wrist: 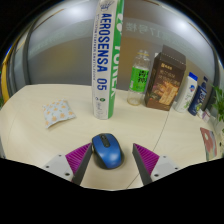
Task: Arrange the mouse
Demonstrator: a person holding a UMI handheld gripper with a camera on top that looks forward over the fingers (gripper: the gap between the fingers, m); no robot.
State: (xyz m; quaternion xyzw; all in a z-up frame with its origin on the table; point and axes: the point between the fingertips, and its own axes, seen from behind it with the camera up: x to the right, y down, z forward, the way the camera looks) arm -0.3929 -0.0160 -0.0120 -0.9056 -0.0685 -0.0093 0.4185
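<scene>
Gripper fingers spread, blue mouse between them on the table, gaps each side. Beyond mouse: upright tube reading "AEROSENSA 05". Right of tube: brown box, bottles.

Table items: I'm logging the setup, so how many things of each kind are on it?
Mouse, blue, between the open jaws: 1
Tall tube: 1
Small packet: 1
Brown box: 1
Clear cup: 1
Bottles, as far as can be told: 2
Total: 7
</scene>
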